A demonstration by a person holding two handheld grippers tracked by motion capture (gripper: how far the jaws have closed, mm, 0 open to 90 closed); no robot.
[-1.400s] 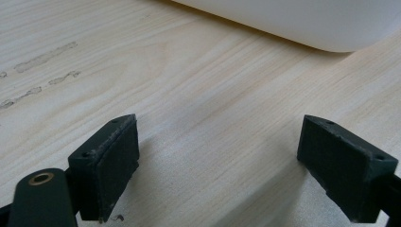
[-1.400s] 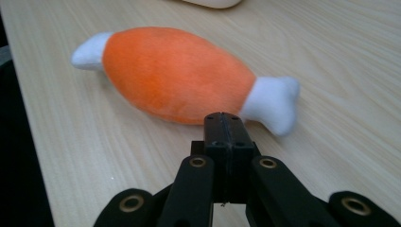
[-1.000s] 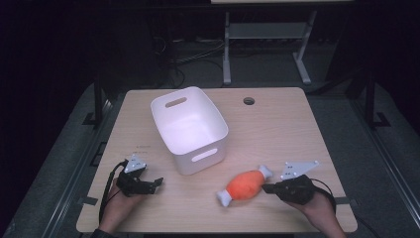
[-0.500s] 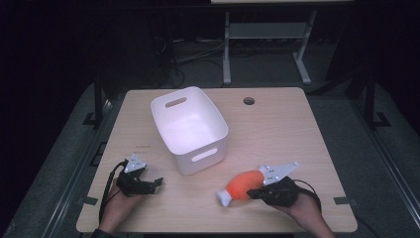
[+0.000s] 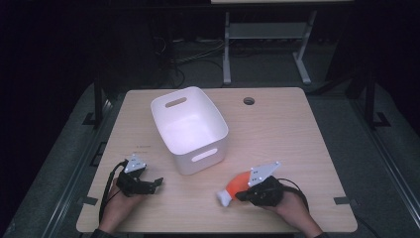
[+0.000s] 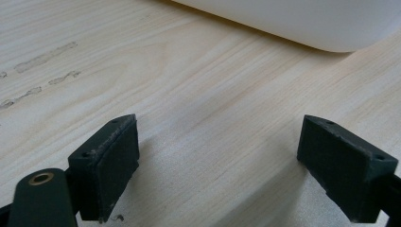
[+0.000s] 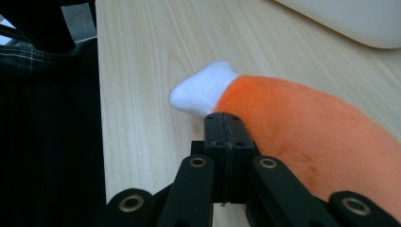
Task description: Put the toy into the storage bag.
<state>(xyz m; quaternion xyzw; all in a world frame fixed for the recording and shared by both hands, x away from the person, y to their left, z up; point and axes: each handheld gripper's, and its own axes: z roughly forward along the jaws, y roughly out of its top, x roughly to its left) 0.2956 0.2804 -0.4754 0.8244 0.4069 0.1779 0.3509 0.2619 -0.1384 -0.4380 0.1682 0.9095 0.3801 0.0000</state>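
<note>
Pressing together with nothing between them, the fingers of the right gripper [image 7: 228, 124] lie against the near flank of the orange plush toy [image 7: 302, 127], just behind its white tip [image 7: 201, 92]. In the high view this toy [image 5: 236, 184] rests flat on the tabletop [image 5: 297, 144] near the front edge, white end toward the person, right gripper [image 5: 241, 194] beside it. Left gripper [image 6: 217, 161]: fingers spread wide over bare wood, nothing between. In the high view it [image 5: 157, 182] sits low at front left. White bin [image 5: 190, 128] stands upright between and behind both grippers, apart from the toy.
</note>
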